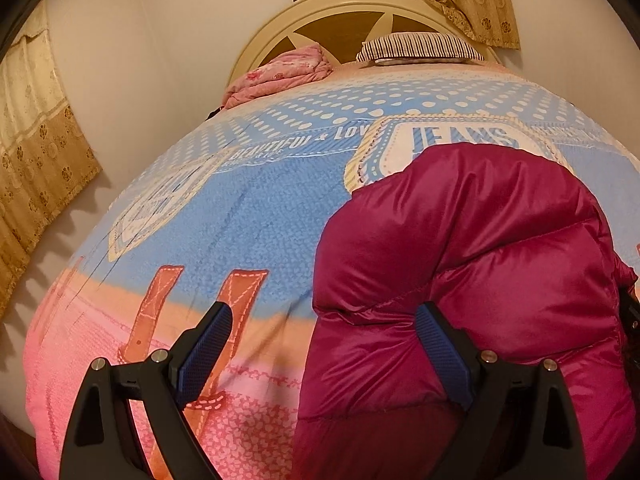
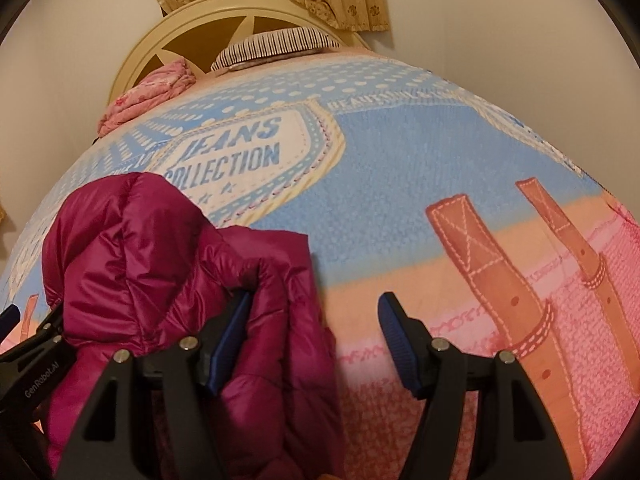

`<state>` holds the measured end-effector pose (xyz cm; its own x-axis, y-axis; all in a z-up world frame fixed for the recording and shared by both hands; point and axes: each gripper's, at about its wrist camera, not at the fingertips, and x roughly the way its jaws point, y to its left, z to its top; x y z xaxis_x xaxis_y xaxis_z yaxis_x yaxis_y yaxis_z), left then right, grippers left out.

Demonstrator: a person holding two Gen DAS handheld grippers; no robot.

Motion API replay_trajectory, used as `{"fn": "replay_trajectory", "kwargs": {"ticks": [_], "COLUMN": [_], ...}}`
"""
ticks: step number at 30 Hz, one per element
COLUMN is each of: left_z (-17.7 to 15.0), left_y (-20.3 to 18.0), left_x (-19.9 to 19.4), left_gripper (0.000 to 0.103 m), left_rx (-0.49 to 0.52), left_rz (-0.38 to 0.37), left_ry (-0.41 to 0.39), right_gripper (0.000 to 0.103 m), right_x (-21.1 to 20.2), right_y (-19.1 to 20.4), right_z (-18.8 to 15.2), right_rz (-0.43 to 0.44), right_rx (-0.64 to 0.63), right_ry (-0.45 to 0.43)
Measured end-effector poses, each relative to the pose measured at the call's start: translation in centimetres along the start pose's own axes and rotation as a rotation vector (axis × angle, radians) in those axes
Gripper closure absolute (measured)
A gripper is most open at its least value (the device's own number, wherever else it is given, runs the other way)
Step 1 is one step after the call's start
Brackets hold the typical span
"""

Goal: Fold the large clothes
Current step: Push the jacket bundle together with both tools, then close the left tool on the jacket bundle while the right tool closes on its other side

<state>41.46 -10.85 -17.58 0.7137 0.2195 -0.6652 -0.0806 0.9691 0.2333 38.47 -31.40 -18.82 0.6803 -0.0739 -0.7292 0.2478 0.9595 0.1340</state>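
A magenta puffer jacket is seen bundled on the bed, lying between the two grippers on the patterned bedspread. The left gripper is held with its fingers spread wide; its right finger is set against the jacket's puffy side, its left finger out over bare bedspread, and nothing is clamped. The right gripper is likewise held wide, its left finger pressed into a crease of the jacket, the other clear over the bedspread. Nothing is gripped there either.

The step in hand is judged to be the taking hold of the bundle's two sides. For it to go well, an outer seam or hem should be pinched rather than a fat quilted panel, since slick padded fabric is likely to slide out of a shallow bite. Both sides should be taken at matching height, so that the jacket can be drawn flat and square before any fold is laid.

Writing can be read on the bedspread: "JEANS COLLECTION" in a stitched badge, and "BEAUTIFUL + LOV" on a band. "GenRobot.AI" is printed on the other gripper's body, seen at the right view's edge. A striped pillow and a pink blanket are left by the headboard.
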Motion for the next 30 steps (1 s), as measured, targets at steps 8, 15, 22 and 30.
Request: {"fn": "replay_trajectory", "kwargs": {"ticks": [8, 15, 22, 30], "left_z": [-0.1, -0.3, -3.6, -4.5], "left_y": [0.0, 3.2, 8.6, 6.3], "left_x": [0.5, -1.2, -2.9, -2.0], "left_gripper": [0.009, 0.009, 0.009, 0.01], "left_rx": [-0.007, -0.06, -0.168, -0.123], "left_rz": [-0.015, -0.099, -0.211, -0.234], "left_ry": [0.013, 0.063, 0.096, 0.089], "right_gripper": [0.034, 0.034, 0.021, 0.022], "right_x": [0.5, -0.4, -5.8, -3.0], "right_y": [0.0, -0.1, -0.6, -0.3], "right_z": [-0.1, 0.1, -1.5, -3.4], "right_rz": [-0.011, 0.006, 0.108, 0.173], "right_rx": [-0.012, -0.022, -0.027, 0.005], "right_ry": [0.011, 0.012, -0.04, 0.053]}}
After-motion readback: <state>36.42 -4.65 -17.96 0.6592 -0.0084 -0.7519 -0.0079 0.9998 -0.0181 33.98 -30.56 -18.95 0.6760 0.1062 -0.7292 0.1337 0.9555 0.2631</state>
